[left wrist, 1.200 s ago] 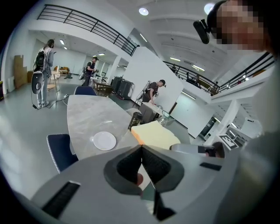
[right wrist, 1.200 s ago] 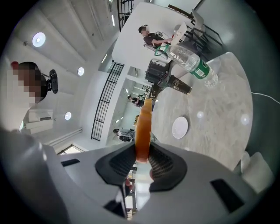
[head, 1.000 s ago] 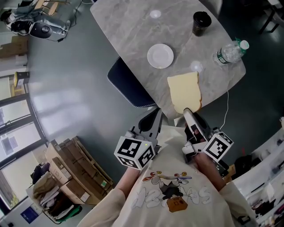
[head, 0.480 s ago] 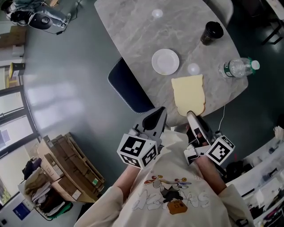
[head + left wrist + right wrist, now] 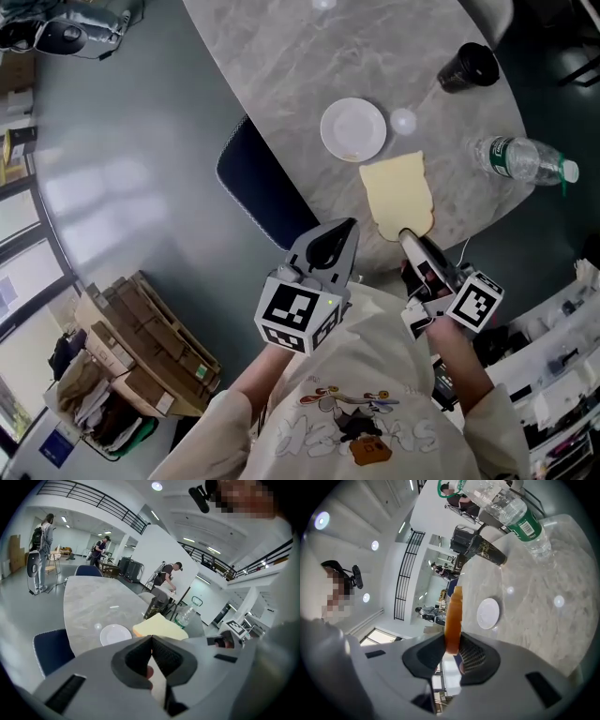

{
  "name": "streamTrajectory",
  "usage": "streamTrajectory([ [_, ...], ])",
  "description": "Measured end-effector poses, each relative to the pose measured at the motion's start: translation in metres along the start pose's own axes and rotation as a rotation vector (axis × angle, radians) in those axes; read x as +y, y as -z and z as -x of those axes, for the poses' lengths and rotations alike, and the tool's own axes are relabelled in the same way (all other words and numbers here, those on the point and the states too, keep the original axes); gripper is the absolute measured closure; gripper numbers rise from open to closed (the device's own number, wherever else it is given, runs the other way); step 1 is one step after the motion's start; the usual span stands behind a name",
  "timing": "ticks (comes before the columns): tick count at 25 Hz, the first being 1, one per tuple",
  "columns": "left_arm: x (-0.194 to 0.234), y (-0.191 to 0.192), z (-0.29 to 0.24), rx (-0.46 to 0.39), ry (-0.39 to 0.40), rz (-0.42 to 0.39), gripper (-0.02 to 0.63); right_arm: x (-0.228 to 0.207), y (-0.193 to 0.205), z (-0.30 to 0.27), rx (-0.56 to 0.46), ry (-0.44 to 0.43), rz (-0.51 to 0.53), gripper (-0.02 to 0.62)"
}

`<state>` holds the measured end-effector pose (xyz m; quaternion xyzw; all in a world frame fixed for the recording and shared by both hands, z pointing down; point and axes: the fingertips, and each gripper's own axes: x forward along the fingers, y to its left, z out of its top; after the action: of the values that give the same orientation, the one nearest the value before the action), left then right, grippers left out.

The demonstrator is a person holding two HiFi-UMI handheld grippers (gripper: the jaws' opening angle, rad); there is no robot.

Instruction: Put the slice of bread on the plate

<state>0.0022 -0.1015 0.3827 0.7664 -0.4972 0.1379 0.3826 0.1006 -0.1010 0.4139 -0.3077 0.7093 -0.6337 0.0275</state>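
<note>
A pale slice of bread point(image 5: 397, 195) with a brown crust hangs over the near edge of the marble table point(image 5: 281, 56). My right gripper point(image 5: 407, 234) is shut on its near end. In the right gripper view the bread point(image 5: 453, 618) stands edge-on between the pads. The small white plate point(image 5: 352, 129) lies empty just beyond the slice, to its left. My left gripper point(image 5: 337, 236) hovers off the table edge beside the bread, shut, with nothing in it. In the left gripper view the plate point(image 5: 115, 634) and the bread point(image 5: 159, 627) lie just ahead.
A dark cup point(image 5: 467, 67) stands at the table's far right. A plastic water bottle point(image 5: 521, 159) lies on its side near the right edge. A dark blue chair point(image 5: 262, 187) is tucked at the table's left side. Cardboard boxes point(image 5: 150, 347) sit on the floor.
Both grippers have moved forward and down together. The right one still holds the bread, which has stayed close to the plate.
</note>
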Motion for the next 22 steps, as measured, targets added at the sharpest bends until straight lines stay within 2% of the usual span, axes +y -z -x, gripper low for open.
streamTrajectory([
  [8,0.038,0.007,-0.04,0.043,-0.013,-0.044,0.595,-0.037,-0.013,-0.033,0.05,0.047,0.023,0.503],
  [14,0.062,0.01,-0.069,0.055,-0.027,-0.06,0.595,-0.054,-0.018,-0.066,0.064,0.044,0.011,0.503],
  [22,0.09,0.013,-0.096,0.07,-0.025,-0.032,0.595,-0.068,-0.02,-0.103,0.079,0.054,-0.025,0.503],
])
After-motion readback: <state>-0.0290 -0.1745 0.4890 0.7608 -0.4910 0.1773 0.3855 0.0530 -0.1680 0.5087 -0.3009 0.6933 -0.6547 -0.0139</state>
